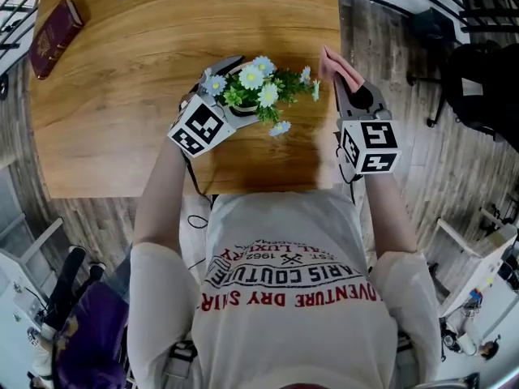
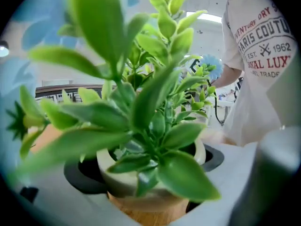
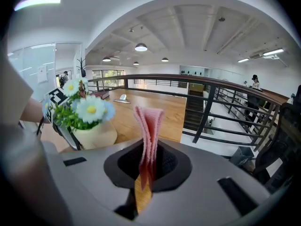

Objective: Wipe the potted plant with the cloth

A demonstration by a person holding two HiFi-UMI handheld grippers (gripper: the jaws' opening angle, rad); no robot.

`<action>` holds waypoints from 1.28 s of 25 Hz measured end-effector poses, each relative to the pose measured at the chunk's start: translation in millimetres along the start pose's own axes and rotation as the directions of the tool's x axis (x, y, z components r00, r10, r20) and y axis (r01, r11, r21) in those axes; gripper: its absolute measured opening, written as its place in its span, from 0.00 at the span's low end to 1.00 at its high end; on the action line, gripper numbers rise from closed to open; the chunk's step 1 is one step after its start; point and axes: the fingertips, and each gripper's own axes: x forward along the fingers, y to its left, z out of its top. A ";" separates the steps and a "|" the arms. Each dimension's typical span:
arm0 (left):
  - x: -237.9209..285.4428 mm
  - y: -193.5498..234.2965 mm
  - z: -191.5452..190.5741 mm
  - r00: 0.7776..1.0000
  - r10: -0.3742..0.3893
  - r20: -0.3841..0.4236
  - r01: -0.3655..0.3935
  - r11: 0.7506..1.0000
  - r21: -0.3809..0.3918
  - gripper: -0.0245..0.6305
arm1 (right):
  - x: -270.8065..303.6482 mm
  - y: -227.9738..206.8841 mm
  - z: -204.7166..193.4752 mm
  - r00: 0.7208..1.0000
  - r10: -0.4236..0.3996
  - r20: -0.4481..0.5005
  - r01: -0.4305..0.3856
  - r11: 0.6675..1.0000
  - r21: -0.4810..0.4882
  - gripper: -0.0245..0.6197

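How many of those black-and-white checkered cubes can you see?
2. One cube sits on the left gripper, which grips the potted plant. The other cube sits on the right gripper, which pinches the pink cloth. None looks hidden.

Your T-shirt (image 1: pixel 292 275) carries the only print you can read, in red and black letters. In the head view it stands upside down: "ARIS COUTURE", "EST. 1962", "DRY" and most of "ADVENTURE". In the left gripper view the same shirt (image 2: pixel 263 41) shows "VENTURE DRY", "PARIS COUTU", "EST. 1962" and, cut off at the edges, "LUX" and "TRADE". The left cube (image 1: pixel 199 127) and the right cube (image 1: pixel 369 146) bear black-and-white square code markers. The cover of the dark red book (image 1: pixel 55 26) on the counter (image 1: pixel 122 87) is too small to read.
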 end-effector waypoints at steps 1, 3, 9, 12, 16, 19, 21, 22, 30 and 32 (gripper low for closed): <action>-5.5 1.2 8.8 1.000 0.006 0.015 -0.006 1.000 -0.021 0.89 | -0.5 1.4 0.4 1.000 0.001 -0.005 -0.001 1.000 0.009 0.10; -17.3 3.6 25.8 0.999 0.018 0.032 -0.016 0.998 -0.056 0.89 | -1.3 7.6 1.5 1.000 0.010 -0.014 -0.010 1.000 0.026 0.10; -58.5 10.9 69.5 0.997 0.044 0.060 -0.039 0.995 -0.090 0.89 | -2.2 53.0 15.3 0.997 0.075 -0.013 -0.075 0.997 0.016 0.10; -76.2 13.4 89.2 0.996 0.023 0.084 -0.015 0.995 -0.102 0.89 | -1.0 81.3 28.3 0.992 0.129 0.016 -0.129 0.992 -0.003 0.10; -95.6 13.6 109.2 0.993 -0.025 0.118 0.038 0.994 -0.106 0.89 | -3.1 126.7 49.1 0.969 0.233 0.078 -0.226 0.969 -0.096 0.10; -106.2 11.1 113.7 0.992 -0.066 0.111 0.075 0.994 -0.084 0.89 | -9.6 158.6 66.4 0.946 0.298 0.125 -0.272 0.944 -0.188 0.10; -110.9 8.4 115.7 0.990 -0.091 0.106 0.099 0.993 -0.069 0.89 | -13.5 171.6 74.1 0.938 0.316 0.145 -0.277 0.932 -0.236 0.10; -113.3 6.9 116.8 0.989 -0.103 0.106 0.111 0.992 -0.066 0.89 | -14.9 175.6 75.9 0.935 0.319 0.153 -0.274 0.927 -0.255 0.10; -134.5 -3.7 116.6 0.976 -0.204 0.079 0.208 0.977 -0.039 0.89 | -17.9 209.3 80.9 0.906 0.385 0.177 -0.306 0.884 -0.354 0.10; -139.5 -4.1 118.1 0.971 -0.221 0.087 0.225 0.973 -0.041 0.89 | -17.3 217.8 85.2 0.898 0.396 0.190 -0.318 0.885 -0.339 0.10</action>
